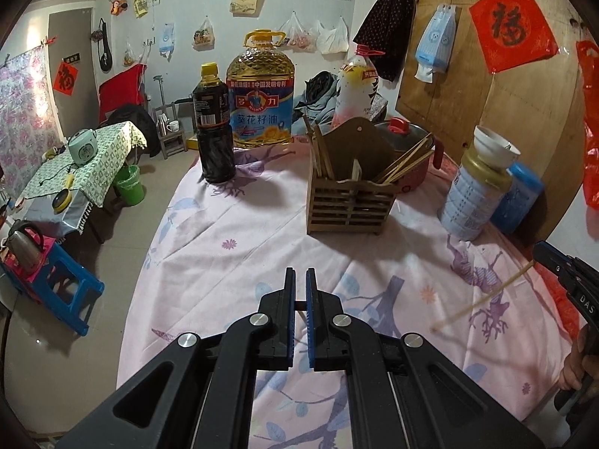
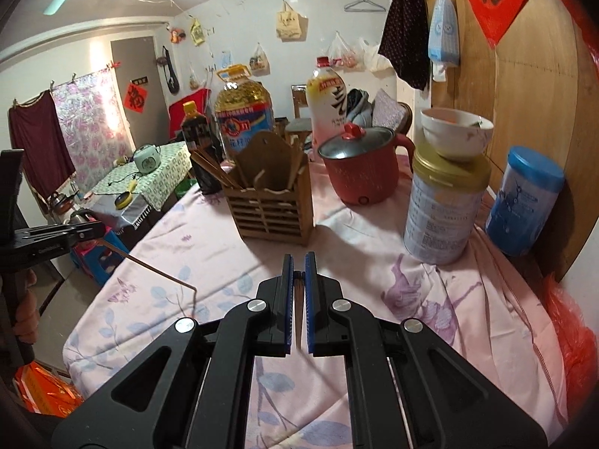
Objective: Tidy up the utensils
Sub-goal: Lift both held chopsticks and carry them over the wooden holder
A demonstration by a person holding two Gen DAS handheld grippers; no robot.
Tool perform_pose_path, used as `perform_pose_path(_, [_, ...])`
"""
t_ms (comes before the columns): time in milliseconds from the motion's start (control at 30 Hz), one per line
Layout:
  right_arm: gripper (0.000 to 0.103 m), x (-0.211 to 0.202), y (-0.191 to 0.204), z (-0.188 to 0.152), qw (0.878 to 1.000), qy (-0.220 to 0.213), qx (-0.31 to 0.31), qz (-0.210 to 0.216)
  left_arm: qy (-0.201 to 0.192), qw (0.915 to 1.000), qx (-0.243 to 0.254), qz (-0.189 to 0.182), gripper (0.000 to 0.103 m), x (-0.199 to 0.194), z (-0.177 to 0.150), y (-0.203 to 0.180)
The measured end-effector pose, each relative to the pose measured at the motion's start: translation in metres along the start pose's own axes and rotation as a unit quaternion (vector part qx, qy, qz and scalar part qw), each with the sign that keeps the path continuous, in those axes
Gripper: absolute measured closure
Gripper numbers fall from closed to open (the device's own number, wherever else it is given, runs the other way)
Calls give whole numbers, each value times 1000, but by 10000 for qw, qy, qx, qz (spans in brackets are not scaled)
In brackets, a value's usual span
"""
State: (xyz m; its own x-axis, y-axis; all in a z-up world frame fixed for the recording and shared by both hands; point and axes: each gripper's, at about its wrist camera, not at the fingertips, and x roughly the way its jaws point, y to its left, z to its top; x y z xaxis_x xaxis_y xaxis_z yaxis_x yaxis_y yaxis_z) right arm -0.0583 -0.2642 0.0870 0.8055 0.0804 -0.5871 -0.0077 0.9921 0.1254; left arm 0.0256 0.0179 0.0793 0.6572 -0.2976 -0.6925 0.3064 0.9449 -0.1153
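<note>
1. We see the surface (image 1: 232, 224) filling the middle of both views, draped in a pink cloth printed with purple branches and blue leaves.
2. At its far edge in the left wrist view stand a big sunflower oil jug (image 1: 260, 93) and, just left of it, a dark sauce bottle (image 1: 213, 127).
3. Right of centre in the right wrist view sits a red electric pot (image 2: 361, 164) with a glass lid; further right is a white tin (image 2: 441, 205) with a gold lid carrying a white bowl (image 2: 455, 133), and a blue canister (image 2: 524, 202) beside it near the wooden board.
4. The slatted wooden utensil holder (image 1: 350, 194) stands upper centre on the surface, in front of the pot, with several chopsticks leaning in its compartments.
5. Our left claw (image 1: 300, 284) is clenched on a thin chopstick (image 2: 149, 263); in the right wrist view that stick juts from the claw at the left edge toward the frame's centre, above the cloth.
6. Our right claw (image 2: 298, 267) is clenched too, gripping a pale chopstick (image 1: 483, 301) that slants down-left from the claw at the right edge of the left wrist view.
7. Both sticks are well apart from the holder.
</note>
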Motion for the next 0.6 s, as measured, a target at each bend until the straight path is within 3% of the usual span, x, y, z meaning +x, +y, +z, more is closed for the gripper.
perform_pose_path(400, [96, 2, 6, 23, 9998, -78, -31, 156, -88, 9996, 139, -219, 98, -3, 27, 1])
perform_pose_path(600, [96, 13, 11, 60, 9990, -302, 38, 337, -220, 9981, 283, -493, 98, 0, 59, -8])
